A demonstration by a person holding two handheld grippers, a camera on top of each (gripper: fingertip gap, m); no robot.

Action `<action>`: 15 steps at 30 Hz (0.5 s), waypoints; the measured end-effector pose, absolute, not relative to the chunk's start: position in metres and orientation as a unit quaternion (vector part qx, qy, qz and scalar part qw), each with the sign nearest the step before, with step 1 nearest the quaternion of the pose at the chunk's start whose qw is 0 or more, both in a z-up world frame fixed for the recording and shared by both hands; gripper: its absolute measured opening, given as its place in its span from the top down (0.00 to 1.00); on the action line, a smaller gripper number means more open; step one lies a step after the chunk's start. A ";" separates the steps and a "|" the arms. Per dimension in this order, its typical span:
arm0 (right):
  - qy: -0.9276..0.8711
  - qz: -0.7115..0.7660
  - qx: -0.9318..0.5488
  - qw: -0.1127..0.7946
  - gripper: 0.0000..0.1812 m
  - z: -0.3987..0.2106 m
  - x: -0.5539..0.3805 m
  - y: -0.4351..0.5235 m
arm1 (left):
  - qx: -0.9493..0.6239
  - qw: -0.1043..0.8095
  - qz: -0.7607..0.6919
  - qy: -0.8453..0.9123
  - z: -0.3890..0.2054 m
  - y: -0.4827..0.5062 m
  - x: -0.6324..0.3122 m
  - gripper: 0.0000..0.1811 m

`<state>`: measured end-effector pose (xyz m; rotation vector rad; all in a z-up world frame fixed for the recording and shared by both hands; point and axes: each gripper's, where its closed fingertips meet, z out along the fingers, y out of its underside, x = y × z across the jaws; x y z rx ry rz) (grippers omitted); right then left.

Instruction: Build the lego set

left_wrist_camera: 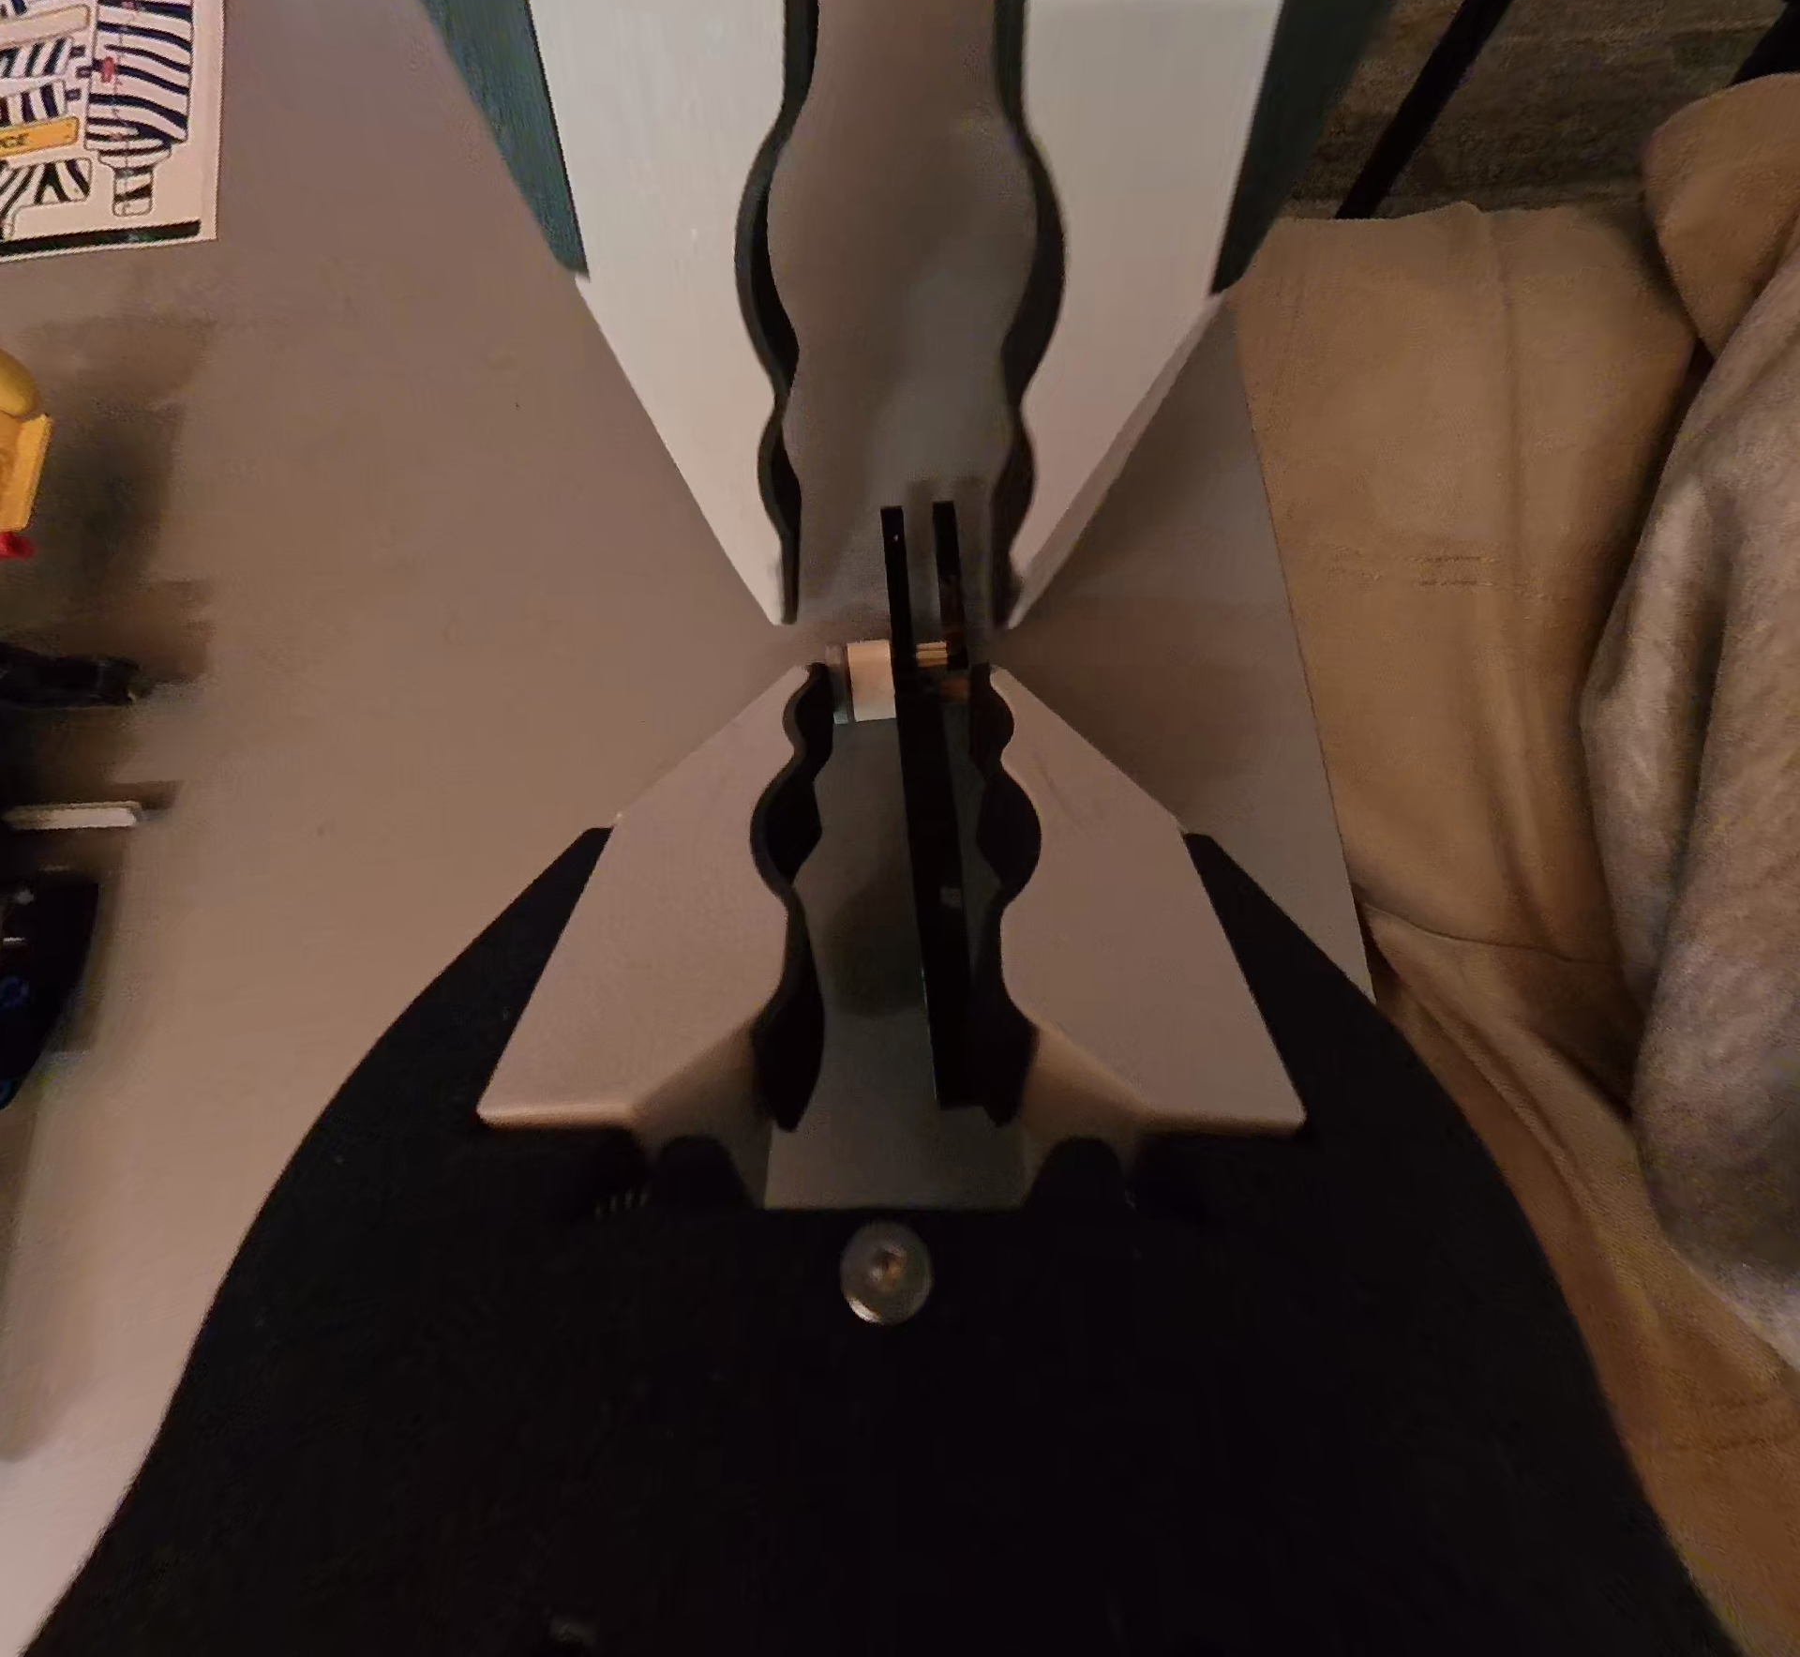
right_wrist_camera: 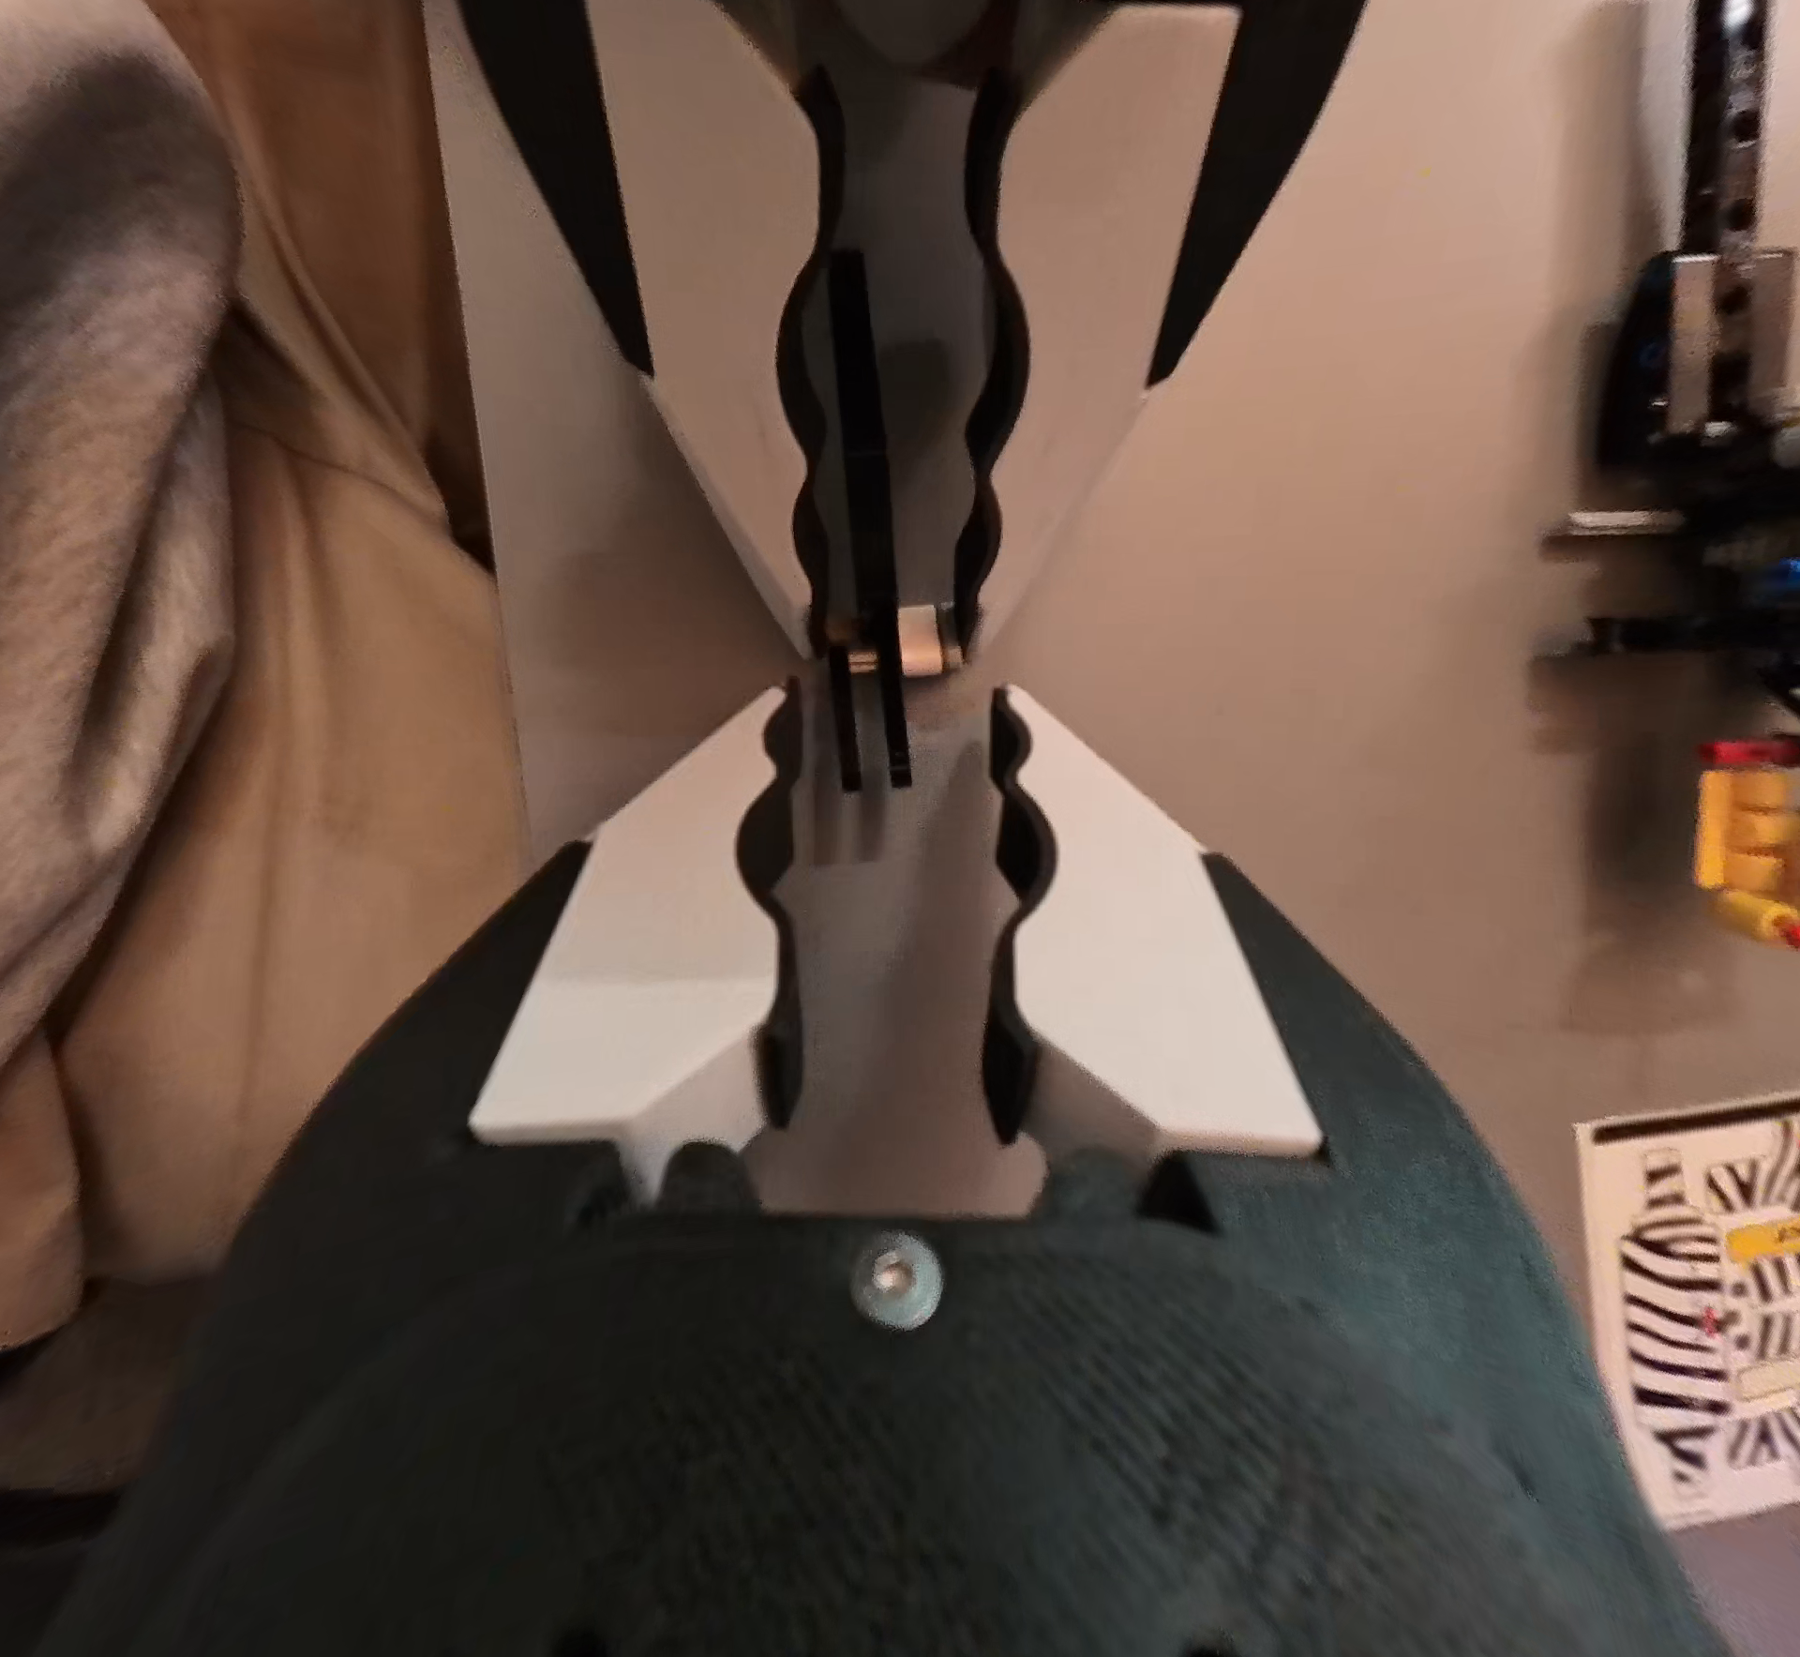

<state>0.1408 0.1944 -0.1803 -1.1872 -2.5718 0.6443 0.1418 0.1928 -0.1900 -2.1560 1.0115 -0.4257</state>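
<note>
My left gripper [left_wrist_camera: 896, 680] is shut on a thin black lego piece [left_wrist_camera: 925, 831] held edge-on. A small white bush [left_wrist_camera: 867, 680] and a tan pin [left_wrist_camera: 940, 655] sit across the jaws at the tips. The piece ends in two black prongs [left_wrist_camera: 891, 539]. My right gripper [left_wrist_camera: 901, 612] faces it tip to tip from the top of the left wrist view. In the right wrist view the prongs [right_wrist_camera: 847, 753] reach between the fingers of my right gripper [right_wrist_camera: 896, 694], which stands open and does not touch them. The left gripper [right_wrist_camera: 891, 636] holds the black piece [right_wrist_camera: 857, 461] there.
A zebra-striped sheet [left_wrist_camera: 107, 81] lies on the pale table [left_wrist_camera: 390, 539]; it also shows in the right wrist view [right_wrist_camera: 1705, 1298]. Yellow lego parts [right_wrist_camera: 1753, 831] and a black lego assembly [right_wrist_camera: 1724, 198] lie beside it. A beige sofa cushion [left_wrist_camera: 1461, 636] and grey blanket [left_wrist_camera: 1705, 733] border the table.
</note>
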 end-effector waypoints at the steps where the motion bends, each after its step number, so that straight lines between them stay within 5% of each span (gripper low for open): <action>1: -0.870 0.231 -0.414 0.137 0.76 -0.177 0.140 0.196 | -0.833 0.354 -0.163 0.392 -0.190 0.193 0.142 0.84; 4: -0.831 0.270 -0.449 0.188 0.75 -0.167 0.141 0.201 | -0.835 0.350 -0.169 0.389 -0.190 0.193 0.142 0.84; 15: -0.764 0.359 -0.477 0.244 0.93 -0.162 0.153 0.194 | -0.837 0.347 -0.174 0.386 -0.191 0.193 0.142 0.84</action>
